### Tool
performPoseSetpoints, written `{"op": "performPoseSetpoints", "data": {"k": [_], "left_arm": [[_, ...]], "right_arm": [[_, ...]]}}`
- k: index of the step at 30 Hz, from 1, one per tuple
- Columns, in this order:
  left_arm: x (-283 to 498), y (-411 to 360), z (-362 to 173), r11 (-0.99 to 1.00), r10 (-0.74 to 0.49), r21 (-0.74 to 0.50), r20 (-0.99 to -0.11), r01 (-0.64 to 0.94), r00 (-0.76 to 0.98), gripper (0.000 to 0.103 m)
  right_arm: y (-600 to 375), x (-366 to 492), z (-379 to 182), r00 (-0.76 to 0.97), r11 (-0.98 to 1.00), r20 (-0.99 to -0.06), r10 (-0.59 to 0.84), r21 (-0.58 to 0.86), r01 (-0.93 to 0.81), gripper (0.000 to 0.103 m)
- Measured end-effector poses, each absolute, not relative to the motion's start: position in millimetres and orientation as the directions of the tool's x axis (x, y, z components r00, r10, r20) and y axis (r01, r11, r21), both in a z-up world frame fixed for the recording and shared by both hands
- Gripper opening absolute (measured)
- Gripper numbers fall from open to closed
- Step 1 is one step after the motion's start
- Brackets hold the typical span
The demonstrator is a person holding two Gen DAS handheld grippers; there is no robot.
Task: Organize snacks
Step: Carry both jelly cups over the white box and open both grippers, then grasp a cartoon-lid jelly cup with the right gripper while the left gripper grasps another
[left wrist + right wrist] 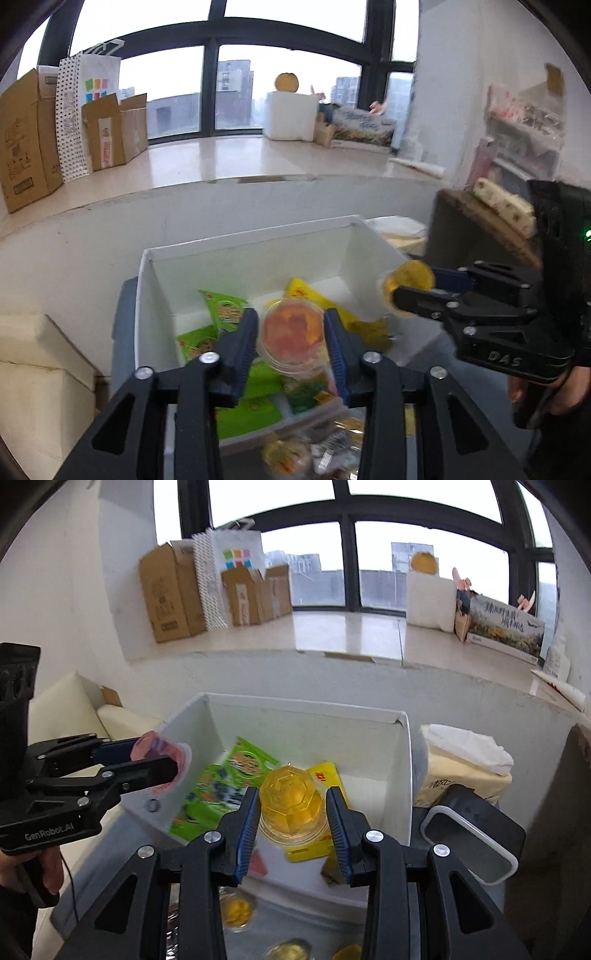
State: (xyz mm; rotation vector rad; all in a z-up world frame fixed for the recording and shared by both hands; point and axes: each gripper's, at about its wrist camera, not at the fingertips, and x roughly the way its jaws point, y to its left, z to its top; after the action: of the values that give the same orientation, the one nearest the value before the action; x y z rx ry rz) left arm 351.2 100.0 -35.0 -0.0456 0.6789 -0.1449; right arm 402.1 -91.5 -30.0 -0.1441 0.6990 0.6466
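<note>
A white open box (251, 240) holds green snack packets (221, 306) and a yellow packet (306, 291). My left gripper (291, 325) hovers over the box's near edge with an orange-pink jelly cup (291, 336) between its blue pads. The cup is blurred and a thin gap shows beside it, so the jaws stand open. The right wrist view shows that gripper (162, 764) side-on at the box's left wall (177, 738). My right gripper (291, 805) is shut on a clear yellow jelly cup (291, 801) above the box's inside. In the left wrist view it (406, 291) is at the box's right rim.
A grey tray (258, 439) below the grippers holds several loose snacks and yellow cups (236, 908). A tissue pack (465, 768) and a black container with a clear lid (472, 834) stand right of the box. Cardboard boxes (29, 140) line the window ledge. Hands (44, 867) grip both handles.
</note>
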Motion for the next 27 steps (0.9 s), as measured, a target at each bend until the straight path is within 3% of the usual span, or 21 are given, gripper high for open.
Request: {"op": "performPoseSetpoints", "data": {"k": [1, 2, 3, 7, 9, 18, 27], "left_arm": [[355.8, 101.0, -39.5, 0.992, -0.129, -0.079, -0.634, 0.101, 0.763, 0.086], [358.8, 101.3, -42.9, 0.992, -0.127, -0.08, -0.64, 0.099, 0.758, 0.096], [359.8, 102.3, -44.6, 0.991, -0.132, -0.081, -0.632, 0.104, 0.764, 0.103], [361.9, 106.6, -52.7, 0.99, -0.142, -0.099, -0.659, 0.101, 0.739, 0.103], [359.4, 107.6, -52.0, 0.991, -0.136, -0.104, -0.655, 0.09, 0.743, 0.103], [335.8, 98.4, -47.3, 0.991, -0.134, -0.106, -0.657, 0.085, 0.742, 0.103], [261.8, 85.9, -45.3, 0.983, -0.177, -0.155, -0.634, 0.101, 0.753, 0.103]], "right_arm": [[-91.0, 405.8, -32.4, 0.588, 0.805, -0.642, 0.492, 0.078, -0.589, 0.064], [-91.1, 409.6, -35.0, 0.595, 0.814, -0.643, 0.481, 0.075, -0.576, 0.092], [-92.3, 411.6, -36.0, 0.603, 0.819, -0.638, 0.478, 0.078, -0.568, 0.097], [-98.9, 413.4, -41.0, 0.602, 0.822, -0.637, 0.482, 0.089, -0.563, 0.098], [-101.9, 410.4, -42.8, 0.61, 0.824, -0.632, 0.477, 0.081, -0.561, 0.103], [-117.5, 392.8, -39.5, 0.609, 0.823, -0.623, 0.492, 0.104, -0.558, 0.103], [-141.7, 342.8, -21.8, 0.629, 0.802, -0.584, 0.514, 0.066, -0.594, 0.103]]}}
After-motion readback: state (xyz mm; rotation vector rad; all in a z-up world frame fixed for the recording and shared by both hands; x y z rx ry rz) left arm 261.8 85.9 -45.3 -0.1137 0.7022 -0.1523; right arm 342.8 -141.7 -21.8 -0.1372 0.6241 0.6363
